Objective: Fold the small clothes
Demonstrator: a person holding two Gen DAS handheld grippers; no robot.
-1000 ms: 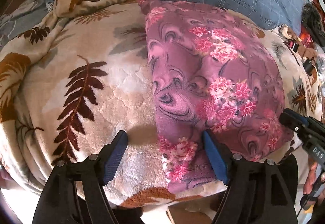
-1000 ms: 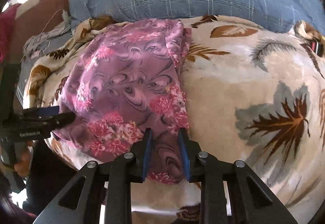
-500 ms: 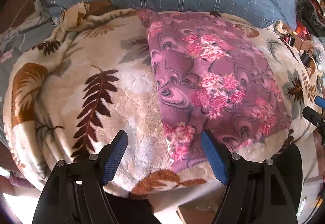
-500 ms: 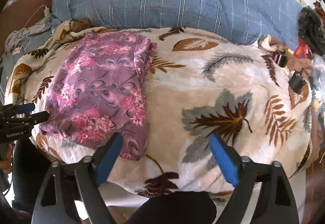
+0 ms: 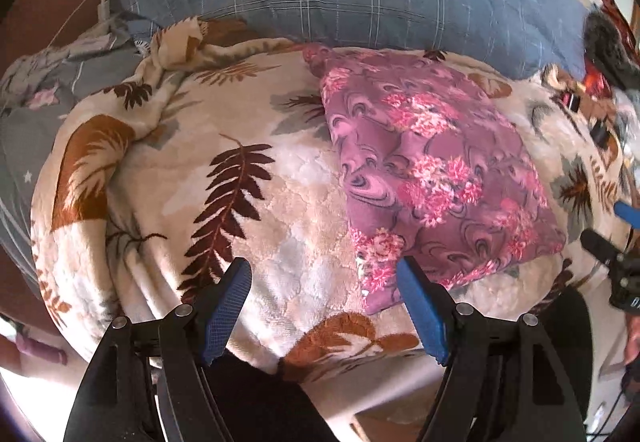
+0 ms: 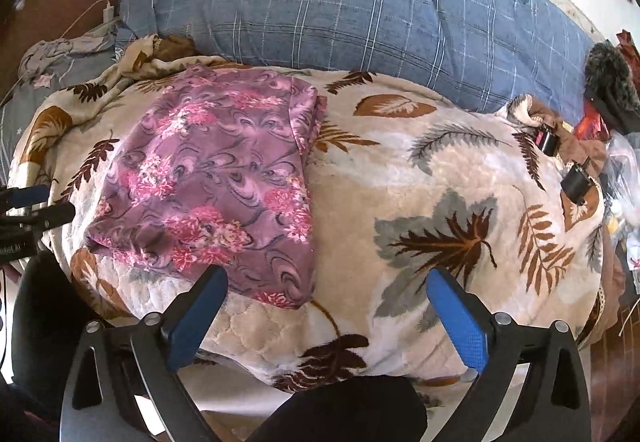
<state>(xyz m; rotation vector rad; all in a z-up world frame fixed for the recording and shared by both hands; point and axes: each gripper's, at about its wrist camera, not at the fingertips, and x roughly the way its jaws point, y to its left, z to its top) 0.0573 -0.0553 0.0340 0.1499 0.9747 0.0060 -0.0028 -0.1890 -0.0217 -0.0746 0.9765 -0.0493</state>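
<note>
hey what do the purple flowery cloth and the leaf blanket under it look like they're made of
Purple floral cloth: likely a thin woven or knit printed fabric, smooth and faintly sheeny; it lies flat with soft, fine creases and thin folded edges.

Leaf-print blanket: looks like thick plush fleece, matte and fuzzy; its surface shows a napped, embossed, quilt-like texture and rounded bulky folds. Exact fibre cannot be told for either.

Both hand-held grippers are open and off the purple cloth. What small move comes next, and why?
Probably bring the left hand-held gripper forward onto the near corner of the cloth. The cloth lies flat in a broad rectangle on the blanket, that corner sits nearest its right finger, and another fold looks possible.
</note>
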